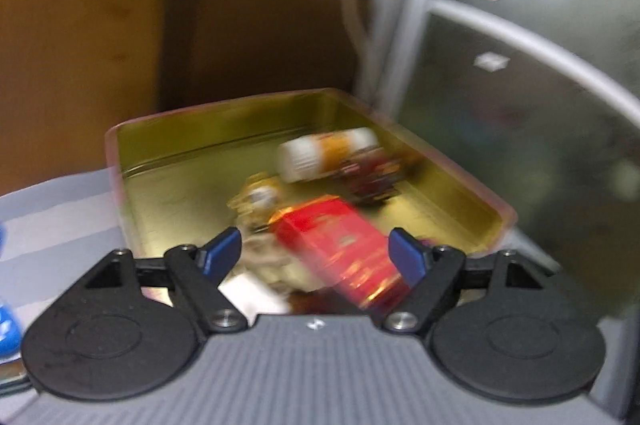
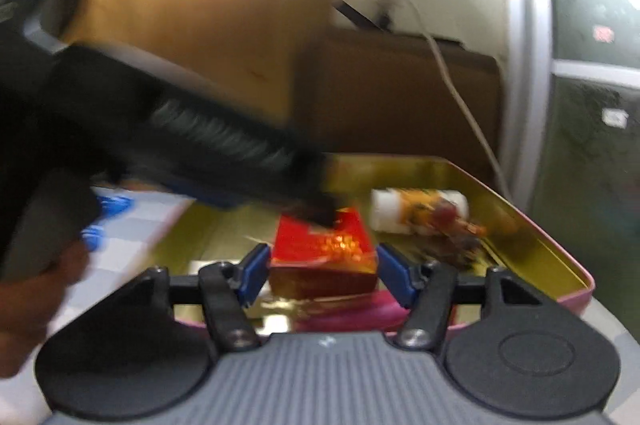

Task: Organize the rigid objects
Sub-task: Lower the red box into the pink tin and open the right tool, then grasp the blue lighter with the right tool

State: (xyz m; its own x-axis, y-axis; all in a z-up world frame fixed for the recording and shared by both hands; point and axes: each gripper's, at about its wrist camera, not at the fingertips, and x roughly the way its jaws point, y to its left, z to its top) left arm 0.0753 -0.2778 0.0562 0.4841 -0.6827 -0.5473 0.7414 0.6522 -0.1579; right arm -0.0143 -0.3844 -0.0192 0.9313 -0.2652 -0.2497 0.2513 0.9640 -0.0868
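A gold tin (image 1: pixel 240 101) with a pink rim holds a red box (image 1: pixel 340 249), a white bottle with an orange label (image 1: pixel 328 153), a dark red-brown item (image 1: pixel 372 181) and a small gold piece (image 1: pixel 260 197). My left gripper (image 1: pixel 316 255) hangs open over the tin; the red box lies between its blue pads, clear of the left one. In the right wrist view my right gripper (image 2: pixel 325 275) stands at the near rim of the tin (image 2: pixel 520 201). Its pads flank the red box (image 2: pixel 324 253) closely and look open. The white bottle (image 2: pixel 416 211) lies behind.
The other tool's dark housing (image 2: pixel 208 137) crosses from the left above the tin, held by a hand (image 2: pixel 36 289). A striped cloth (image 1: pixel 60 217) covers the surface, with blue items (image 1: pixel 8 325) at its left edge. A brown box (image 1: pixel 256 25) and a metal-framed door (image 1: pixel 520 65) stand behind.
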